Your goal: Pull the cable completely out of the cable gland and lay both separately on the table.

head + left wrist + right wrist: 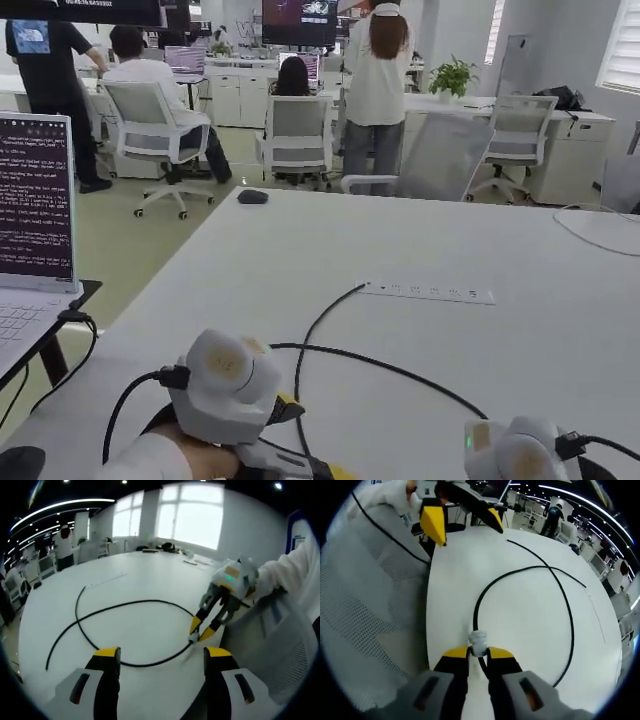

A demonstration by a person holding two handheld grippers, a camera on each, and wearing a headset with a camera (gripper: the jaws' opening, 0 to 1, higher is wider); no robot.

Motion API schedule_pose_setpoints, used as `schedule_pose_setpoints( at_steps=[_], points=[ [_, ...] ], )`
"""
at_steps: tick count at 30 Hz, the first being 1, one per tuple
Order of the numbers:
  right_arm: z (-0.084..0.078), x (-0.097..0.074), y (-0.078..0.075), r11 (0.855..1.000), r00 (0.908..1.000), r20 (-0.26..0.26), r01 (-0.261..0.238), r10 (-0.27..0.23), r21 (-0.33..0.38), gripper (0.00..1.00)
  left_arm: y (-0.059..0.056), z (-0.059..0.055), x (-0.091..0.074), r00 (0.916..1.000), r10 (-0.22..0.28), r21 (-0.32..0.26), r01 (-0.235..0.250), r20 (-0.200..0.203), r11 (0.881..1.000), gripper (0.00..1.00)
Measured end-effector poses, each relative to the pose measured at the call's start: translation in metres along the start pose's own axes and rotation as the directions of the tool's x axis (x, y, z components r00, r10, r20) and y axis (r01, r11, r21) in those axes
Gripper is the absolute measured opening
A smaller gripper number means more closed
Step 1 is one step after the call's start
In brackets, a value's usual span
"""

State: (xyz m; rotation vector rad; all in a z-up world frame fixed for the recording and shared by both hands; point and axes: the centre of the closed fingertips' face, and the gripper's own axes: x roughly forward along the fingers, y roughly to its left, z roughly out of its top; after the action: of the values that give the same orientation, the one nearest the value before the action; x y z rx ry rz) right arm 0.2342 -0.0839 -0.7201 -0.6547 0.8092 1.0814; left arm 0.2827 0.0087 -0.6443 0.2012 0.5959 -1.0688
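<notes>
Cable (pixel 474 612) loops over the white tabletop (pixel 520 620), one end in the gland (pixel 479 641). The right tool (pixel 478 654) is clamped there, gland pointing forward along the jaws. Left gripper view shows this from the side; left tool (pixel 162 652) has its jaws apart, empty.

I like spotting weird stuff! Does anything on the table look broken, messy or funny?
Nothing looks broken or spilled. The black cable lies in a big loose loop on the white table and crosses over itself, which is just slack. The cable gland sits on its end, pinched by the right gripper.
</notes>
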Motion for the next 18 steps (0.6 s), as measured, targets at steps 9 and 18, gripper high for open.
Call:
schedule_pose_setpoints(
  at_steps=[9,18],
  points=[
    [0.046,-0.036,-0.001,0.993,0.9941,0.100,0.052,-0.041,-0.108,0.10,-0.006,0.017,-0.004,0.9952,-0.044,-0.034,0.047,0.088,0.998,0.54],
    [0.075,-0.067,0.005,0.978,0.9855,0.158,0.092,-0.062,-0.186,0.10,-0.039,0.044,-0.009,0.9604,-0.187,0.033,0.184,0.207,0.982,0.38]
  ],
)
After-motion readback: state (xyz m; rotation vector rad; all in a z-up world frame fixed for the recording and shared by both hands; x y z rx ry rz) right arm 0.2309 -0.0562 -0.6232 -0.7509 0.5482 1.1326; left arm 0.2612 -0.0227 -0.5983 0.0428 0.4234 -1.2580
